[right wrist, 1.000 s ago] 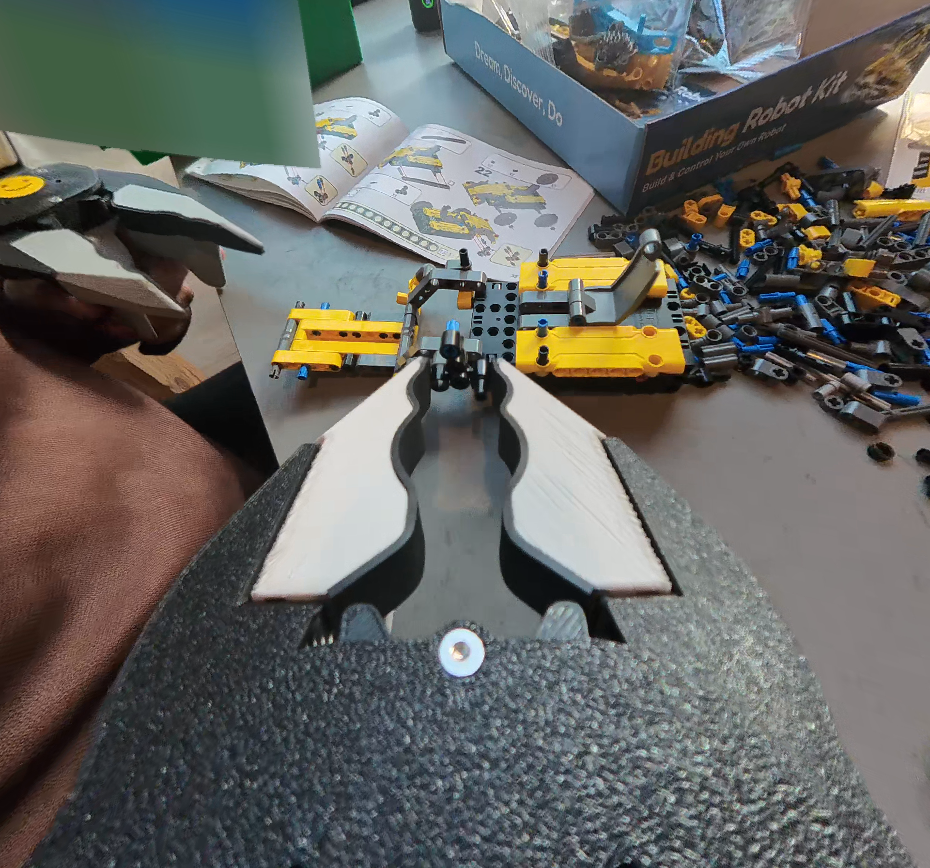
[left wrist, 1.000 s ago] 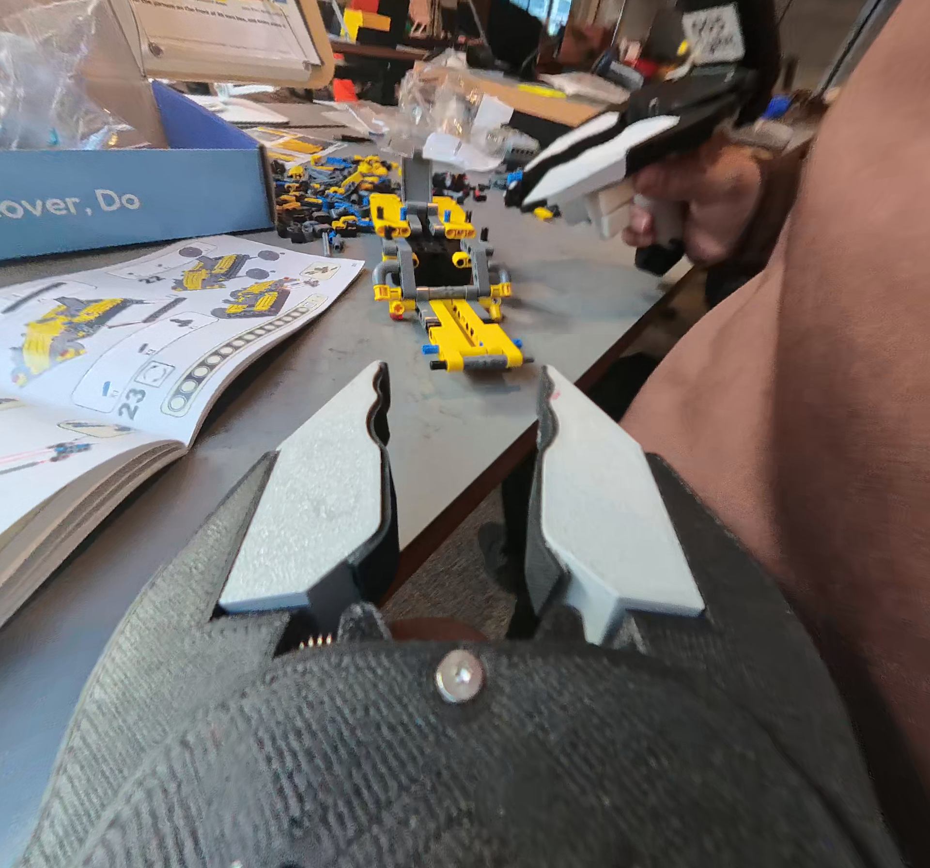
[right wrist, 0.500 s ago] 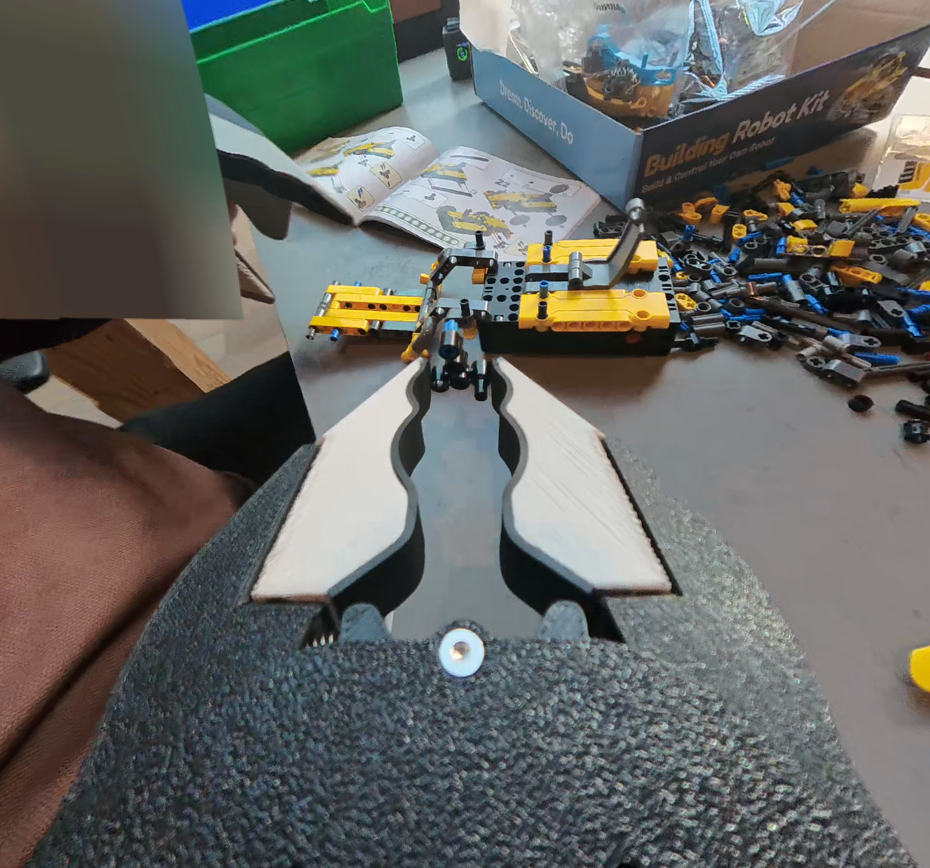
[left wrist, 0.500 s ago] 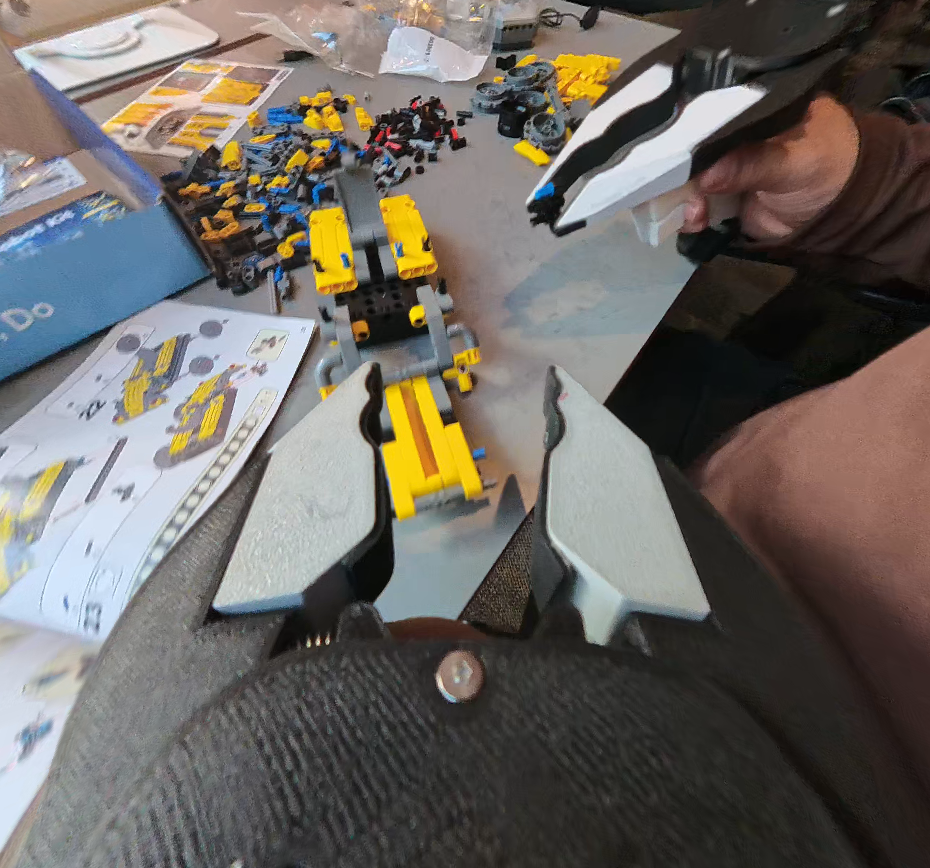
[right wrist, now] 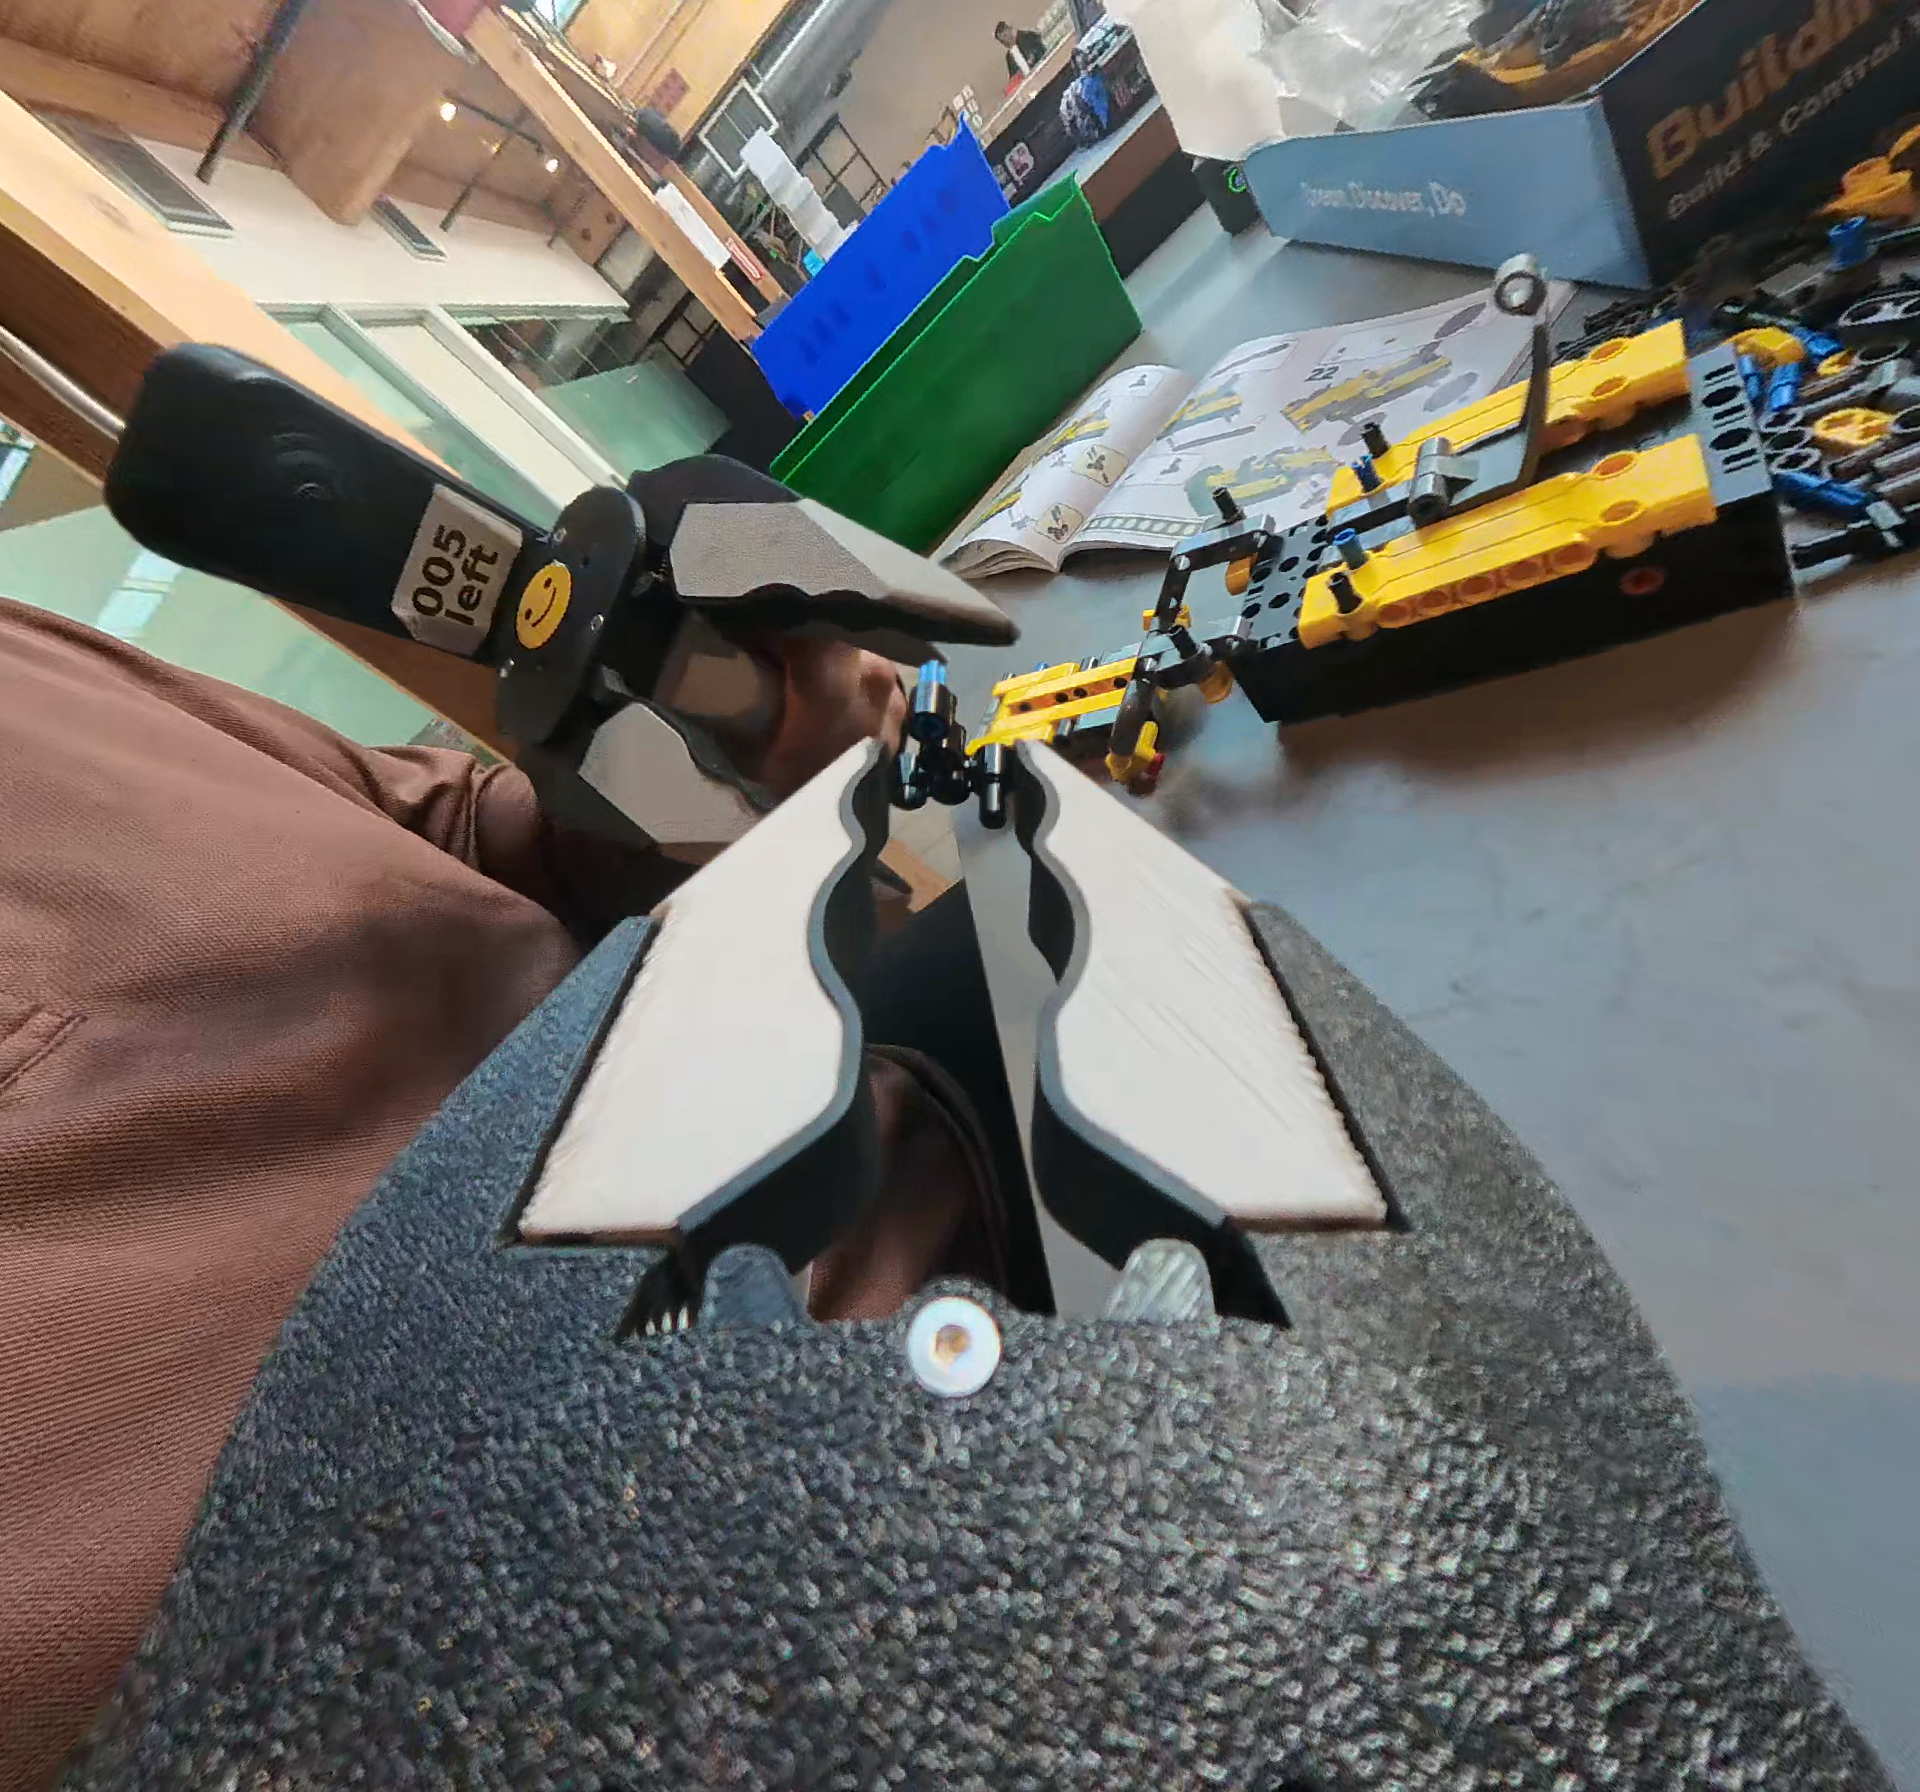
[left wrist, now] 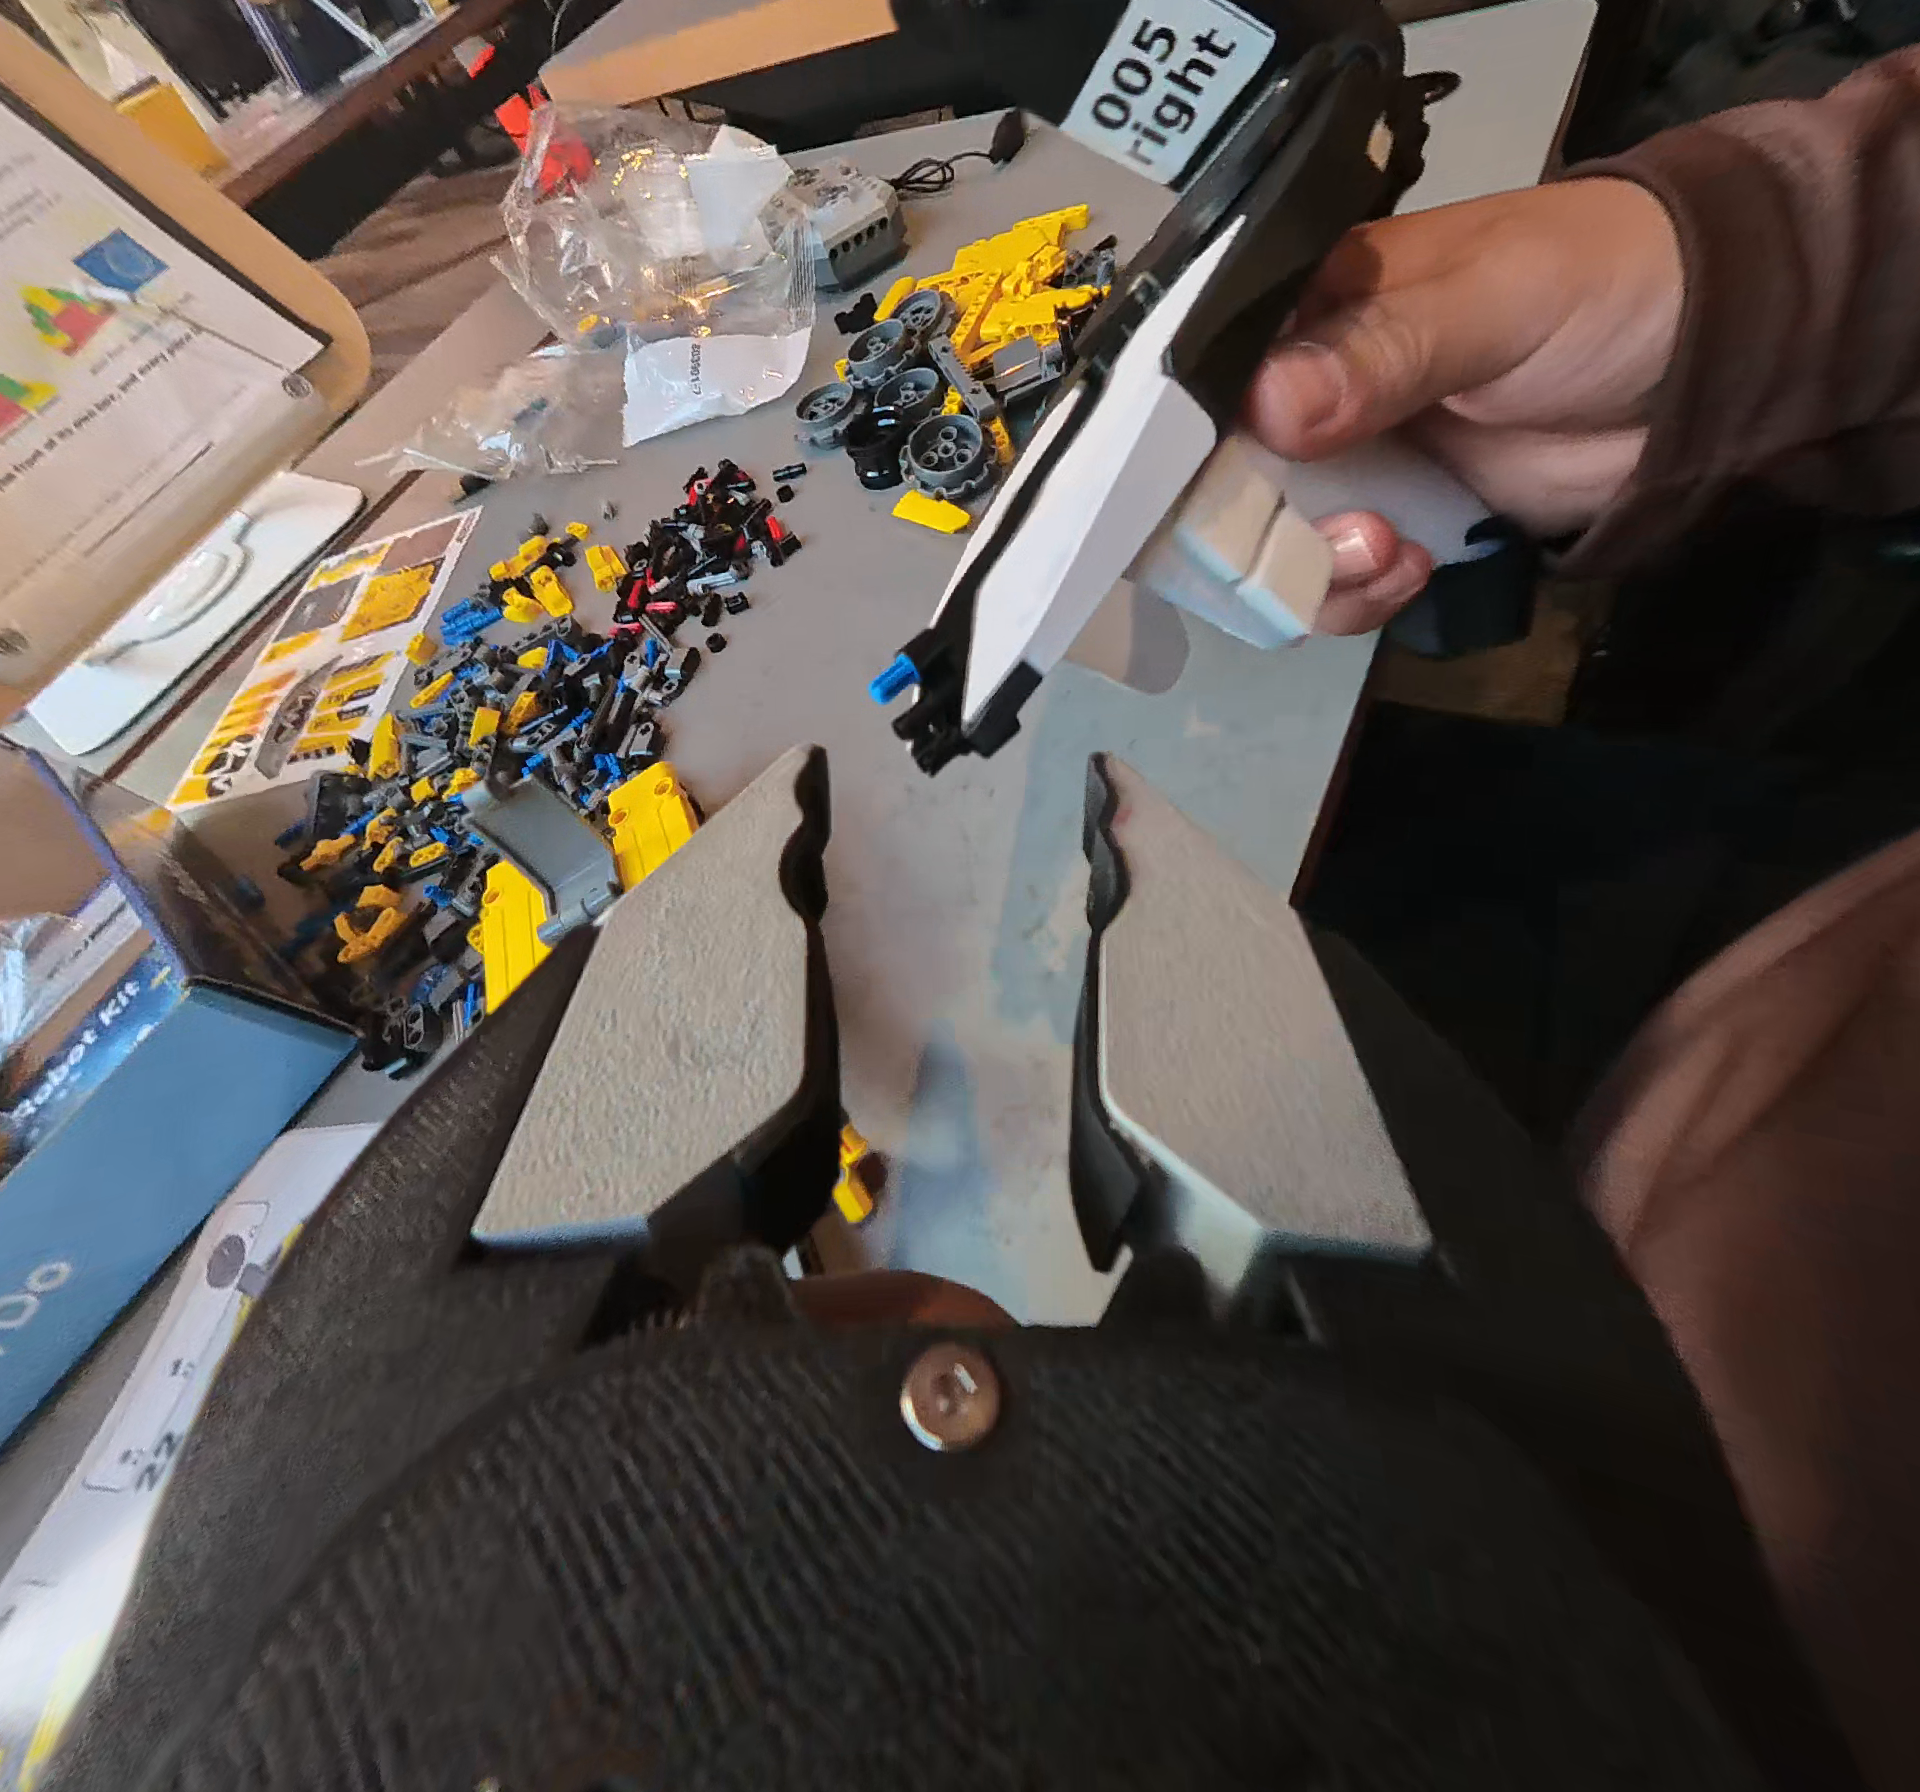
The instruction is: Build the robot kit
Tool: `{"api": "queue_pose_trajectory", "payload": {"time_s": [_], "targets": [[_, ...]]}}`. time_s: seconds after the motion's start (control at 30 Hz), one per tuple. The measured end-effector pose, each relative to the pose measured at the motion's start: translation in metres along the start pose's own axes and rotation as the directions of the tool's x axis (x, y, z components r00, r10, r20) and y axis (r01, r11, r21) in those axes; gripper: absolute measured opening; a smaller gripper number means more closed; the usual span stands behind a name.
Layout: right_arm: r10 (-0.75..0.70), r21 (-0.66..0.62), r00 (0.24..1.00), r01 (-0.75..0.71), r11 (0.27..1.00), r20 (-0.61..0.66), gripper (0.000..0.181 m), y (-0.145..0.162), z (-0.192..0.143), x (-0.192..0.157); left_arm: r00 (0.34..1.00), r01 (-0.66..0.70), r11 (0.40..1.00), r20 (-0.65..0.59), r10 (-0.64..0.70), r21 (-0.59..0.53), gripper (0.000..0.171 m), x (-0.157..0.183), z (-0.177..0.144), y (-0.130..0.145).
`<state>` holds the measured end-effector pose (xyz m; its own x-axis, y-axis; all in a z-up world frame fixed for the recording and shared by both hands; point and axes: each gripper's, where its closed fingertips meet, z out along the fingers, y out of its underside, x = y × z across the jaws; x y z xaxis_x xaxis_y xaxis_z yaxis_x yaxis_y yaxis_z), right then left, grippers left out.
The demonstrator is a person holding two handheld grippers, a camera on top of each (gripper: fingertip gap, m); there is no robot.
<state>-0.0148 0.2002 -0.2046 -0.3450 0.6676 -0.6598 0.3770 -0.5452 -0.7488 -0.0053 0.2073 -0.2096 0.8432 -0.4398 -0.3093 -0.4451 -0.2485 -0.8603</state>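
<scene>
The right gripper [right wrist: 948,774] is clenched on a small black connector piece [right wrist: 940,768] with a blue pin, held at the centre of the frame above the table [right wrist: 1558,963]. It looks light, hard and slick; a grip across its stubby body seems safest. The left gripper [left wrist: 956,786] is released, empty, above the grey table. A blocky yellow-and-black model [right wrist: 1507,579] lies at right.

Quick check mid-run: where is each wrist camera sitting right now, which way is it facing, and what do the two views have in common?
Left wrist view: behind the open left gripper, above the grey table, facing loose brick pieces and right gripper; brown sleeve shows.
Right wrist view: low behind the right gripper pinching a small black-and-blue connector piece, facing the left gripper; brown sleeve shows.
Shared: yellow-and-black brick model, blue kit box.
</scene>
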Motion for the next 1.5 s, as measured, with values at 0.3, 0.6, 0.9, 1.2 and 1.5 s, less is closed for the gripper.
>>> {"api": "queue_pose_trajectory", "payload": {"time_s": [0.3, 0.6, 0.9, 1.2, 1.5], "targets": [[0.080, -0.016, 0.997, -0.080, 0.997, 0.006, 0.019, 0.006, 0.011, 0.002, 0.964, -0.205, 0.978, 0.166, 0.208, -0.037, 0.020, -0.006, -0.007, 0.008], [0.118, -0.038, 0.993, -0.118, 0.992, -0.002, 0.019, 0.009, 0.017, 0.006, 0.952, -0.175, 0.984, 0.249, 0.179, -0.037, 0.019, -0.006, 0.000, 0.018], [0.135, -0.077, 0.991, -0.135, 0.988, -0.014, 0.019, 0.013, 0.019, 0.010, 0.899, -0.260, 0.965, 0.357, 0.254, -0.030, 0.019, -0.008, 0.000, 0.019], [0.123, -0.060, 0.992, -0.123, 0.991, 0.001, 0.019, 0.009, 0.015, 0.010, 0.921, -0.187, 0.982, 0.351, 0.167, 0.023, 0.014, -0.011, 0.002, 0.016], [0.092, -0.019, 0.995, -0.092, 0.996, -0.028, 0.019, 0.003, 0.008, 0.014, 0.929, -0.133, 0.990, 0.354, 0.110, 0.042, 0.014, -0.014, 0.004, 0.016]]}}
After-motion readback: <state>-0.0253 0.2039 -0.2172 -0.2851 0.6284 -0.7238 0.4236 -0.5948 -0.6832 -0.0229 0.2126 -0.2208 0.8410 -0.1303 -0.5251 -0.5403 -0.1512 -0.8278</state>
